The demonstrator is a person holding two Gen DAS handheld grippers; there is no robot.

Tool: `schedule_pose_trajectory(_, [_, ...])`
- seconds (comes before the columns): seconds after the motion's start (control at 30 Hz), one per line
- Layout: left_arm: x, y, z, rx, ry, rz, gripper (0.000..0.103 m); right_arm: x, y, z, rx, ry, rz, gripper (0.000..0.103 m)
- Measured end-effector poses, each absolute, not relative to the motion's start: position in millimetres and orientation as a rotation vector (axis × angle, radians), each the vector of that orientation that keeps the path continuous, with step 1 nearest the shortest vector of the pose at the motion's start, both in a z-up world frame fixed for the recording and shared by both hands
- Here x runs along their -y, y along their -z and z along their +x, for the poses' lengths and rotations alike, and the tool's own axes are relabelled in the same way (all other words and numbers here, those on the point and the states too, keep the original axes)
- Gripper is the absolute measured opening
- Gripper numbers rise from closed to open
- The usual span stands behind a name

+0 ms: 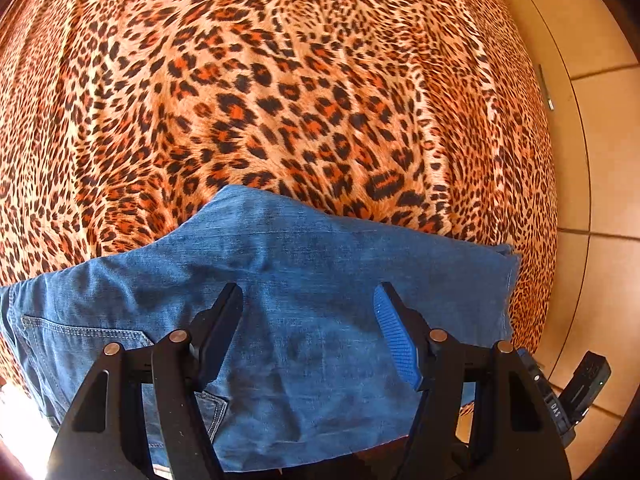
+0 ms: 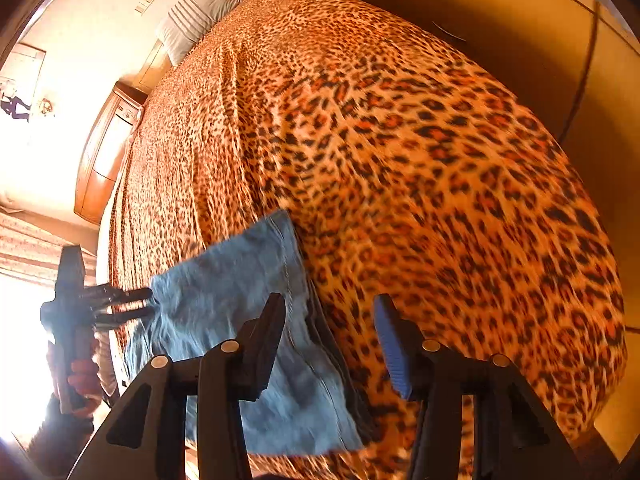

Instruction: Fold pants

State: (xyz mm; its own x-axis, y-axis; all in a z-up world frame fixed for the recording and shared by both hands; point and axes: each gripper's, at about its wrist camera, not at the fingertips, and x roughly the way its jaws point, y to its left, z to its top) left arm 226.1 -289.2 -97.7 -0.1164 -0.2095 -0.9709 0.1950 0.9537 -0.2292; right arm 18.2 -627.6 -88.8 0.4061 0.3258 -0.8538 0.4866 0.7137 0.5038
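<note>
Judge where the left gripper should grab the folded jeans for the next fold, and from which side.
Probably the cuff end of the jeans, at the free corner near the edge of the leopard-print bedspread. Come in low from the bed-edge side: there the layers end in an open edge, while the pocket end is bulkier. The left gripper is open above.

Warm, bright light. The right view is blurry and glows white at the left side, by the curtain (image 2: 28,248). The left view is sharp. Both bend round at the edges, with dark corners.
</note>
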Motion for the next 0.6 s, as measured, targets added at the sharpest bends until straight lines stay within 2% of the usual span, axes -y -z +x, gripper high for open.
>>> schedule_pose_trajectory(0.13, [339.7,93.6,215.0,-1.634,0.426,0.119,0.067,606.7,111.5,-27.0,-1.214,0.133,0.894,0.049])
schedule_pose_trajectory(0.17, [349.6,94.5,211.8,-1.633,0.44,0.152,0.067,600.5,113.6,-31.6,-1.212,0.14,0.878,0.046])
schedule_pose_trajectory(0.23, [361.0,99.6,205.5,-1.629,0.46,0.216,0.067,590.0,111.3,-39.4,-1.21,0.196,0.757,0.023])
schedule_pose_trajectory(0.27, [366.9,99.6,202.7,-1.622,0.473,0.244,0.068,591.9,113.9,-47.2,-1.209,0.223,0.798,0.014])
schedule_pose_trajectory(0.33, [379.4,97.9,199.9,-1.612,0.495,0.295,0.067,603.3,115.9,-66.6,-1.187,0.253,0.931,0.013])
schedule_pose_trajectory(0.37, [386.7,96.9,199.2,-1.61,0.508,0.317,0.067,607.6,113.2,-76.4,-1.152,0.262,0.98,0.022])
schedule_pose_trajectory(0.43, [402.5,96.2,200.8,-1.611,0.543,0.351,0.068,618.6,111.2,-96.9,-1.051,0.221,1.129,0.026])
schedule_pose_trajectory(0.5, [419.9,96.9,205.1,-1.625,0.59,0.367,0.068,617.7,115.4,-109.6,-0.987,0.203,1.239,0.06])
schedule_pose_trajectory(0.53, [429.3,98.0,207.9,-1.643,0.617,0.367,0.068,614.6,117.6,-112.5,-0.963,0.211,1.264,0.063])
schedule_pose_trajectory(0.6, [448.8,101.3,215.8,-1.687,0.669,0.352,0.068,604.7,127.0,-113.5,-0.928,0.18,1.334,0.063])
